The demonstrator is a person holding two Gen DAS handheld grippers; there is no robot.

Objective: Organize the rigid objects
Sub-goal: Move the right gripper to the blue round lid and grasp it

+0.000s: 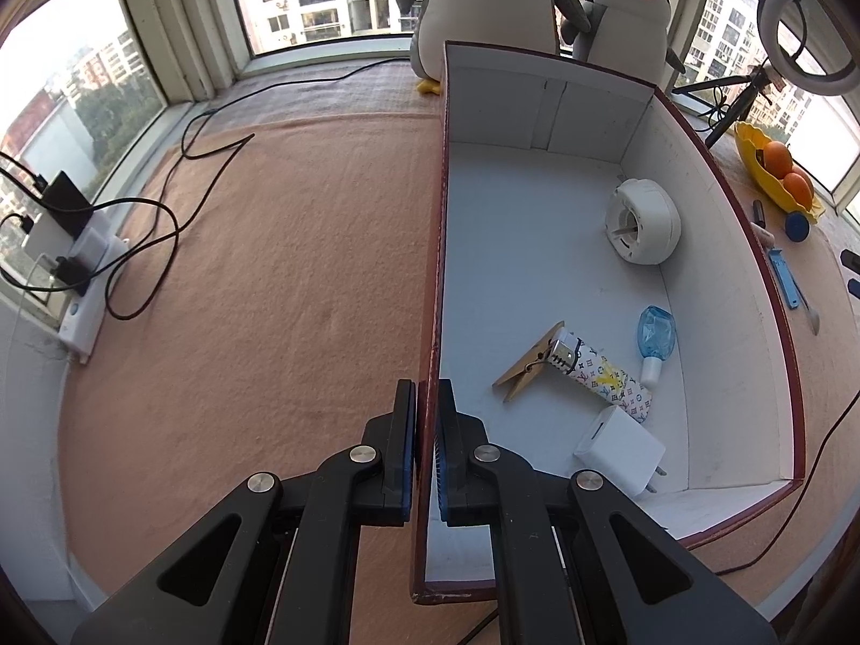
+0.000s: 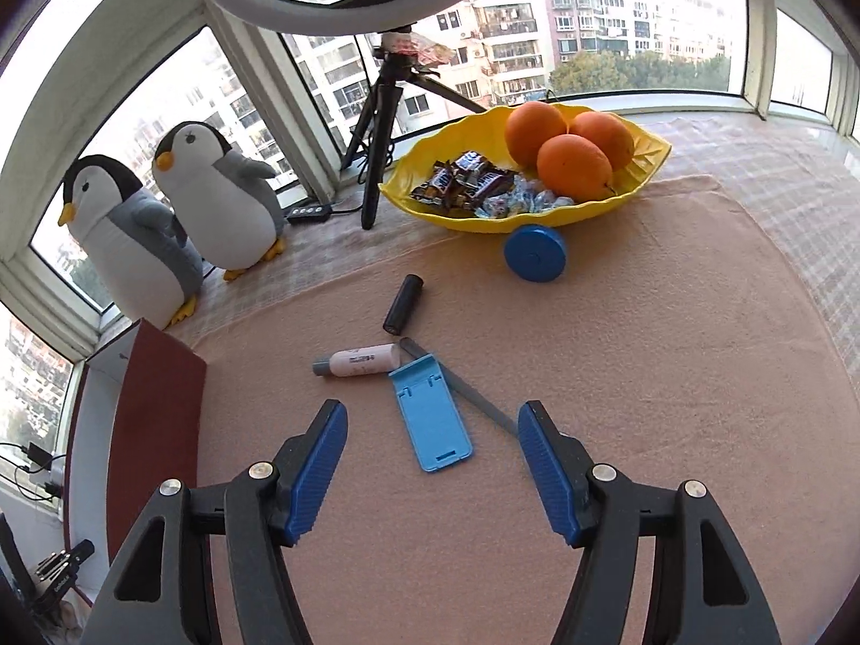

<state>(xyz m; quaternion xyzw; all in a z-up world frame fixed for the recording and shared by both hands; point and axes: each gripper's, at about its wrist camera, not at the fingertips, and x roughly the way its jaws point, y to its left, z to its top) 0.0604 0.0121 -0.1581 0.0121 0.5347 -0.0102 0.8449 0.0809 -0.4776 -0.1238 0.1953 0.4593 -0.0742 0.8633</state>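
Red-edged box (image 1: 537, 247) has its left wall pinched by the left tool (image 1: 427, 446). Right tool (image 2: 432, 475) is spread wide, hovering just short of the blue phone stand (image 2: 432, 419), right of that box.

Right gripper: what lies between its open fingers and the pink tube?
In the right wrist view, the blue phone stand lies between the right gripper and the pink tube.

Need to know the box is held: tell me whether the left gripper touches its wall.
Touching. In the left wrist view the left gripper is shut on the box wall, a pad pressed against each side.
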